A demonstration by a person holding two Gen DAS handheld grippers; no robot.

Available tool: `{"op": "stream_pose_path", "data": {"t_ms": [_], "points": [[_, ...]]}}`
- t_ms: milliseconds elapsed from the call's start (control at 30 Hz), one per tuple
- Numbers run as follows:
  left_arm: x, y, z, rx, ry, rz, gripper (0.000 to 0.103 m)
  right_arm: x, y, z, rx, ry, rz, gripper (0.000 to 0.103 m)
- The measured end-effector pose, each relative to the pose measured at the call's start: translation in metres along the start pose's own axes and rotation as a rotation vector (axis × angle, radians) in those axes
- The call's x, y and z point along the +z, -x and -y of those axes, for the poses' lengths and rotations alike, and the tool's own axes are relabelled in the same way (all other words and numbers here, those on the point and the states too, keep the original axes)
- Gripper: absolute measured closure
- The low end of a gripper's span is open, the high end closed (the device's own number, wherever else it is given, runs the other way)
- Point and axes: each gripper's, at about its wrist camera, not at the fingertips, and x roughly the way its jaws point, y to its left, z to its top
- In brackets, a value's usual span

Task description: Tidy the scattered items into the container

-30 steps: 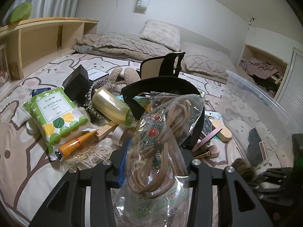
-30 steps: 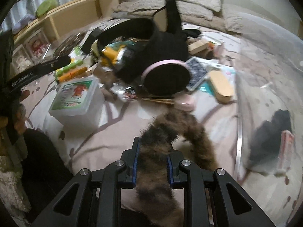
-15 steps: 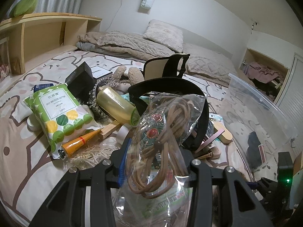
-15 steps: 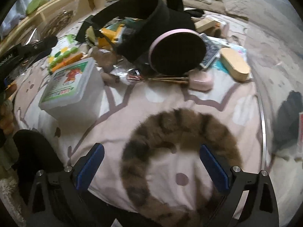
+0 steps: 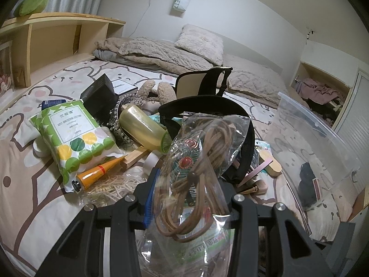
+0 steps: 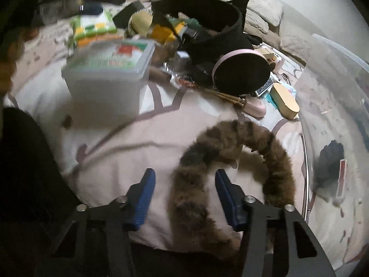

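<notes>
Gripping a clear bag of brown cord (image 5: 198,180), the left gripper (image 5: 189,198) fingers hold it fast. Right gripper (image 6: 184,194) fingers, just closing, straddle the furry striped headband (image 6: 233,152) on the bed (image 6: 129,138) without pressing it.

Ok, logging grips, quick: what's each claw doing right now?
Left claw: closed on the bag of cord.
Right claw: open, just been closing around the furry headband.

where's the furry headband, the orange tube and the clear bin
furry headband (image 6: 274,152), right wrist view, on its striped arch
orange tube (image 5: 96,173), left wrist view, mid-body
clear bin (image 5: 322,124), left wrist view, on its near rim
</notes>
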Motion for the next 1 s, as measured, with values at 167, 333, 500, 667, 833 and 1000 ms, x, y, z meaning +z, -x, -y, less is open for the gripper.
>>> {"op": "stream_pose_path", "data": {"t_ms": [167, 333, 500, 667, 833, 1000], "points": [[0.0, 0.0, 0.0, -0.002, 0.002, -0.001, 0.061, -0.005, -0.007, 0.003, -0.025, 0.01, -0.019, 0.082], [0.0, 0.0, 0.001, -0.001, 0.005, 0.002, 0.061, 0.003, 0.011, 0.012, 0.082, -0.039, 0.048, 0.086], [0.0, 0.001, 0.002, 0.0, 0.013, 0.012, 0.061, 0.021, 0.032, 0.033, 0.339, -0.198, 0.115, 0.087], [-0.003, 0.0, 0.005, 0.002, 0.017, 0.012, 0.061, 0.037, 0.04, 0.059, 0.627, -0.385, 0.155, 0.087], [-0.004, -0.002, 0.006, -0.001, 0.017, 0.011, 0.061, 0.033, 0.024, 0.098, 0.905, -0.657, 0.158, 0.087], [-0.003, -0.006, 0.011, -0.002, 0.01, 0.005, 0.061, 0.016, 0.004, 0.128, 0.821, -0.761, 0.113, 0.086]]}}
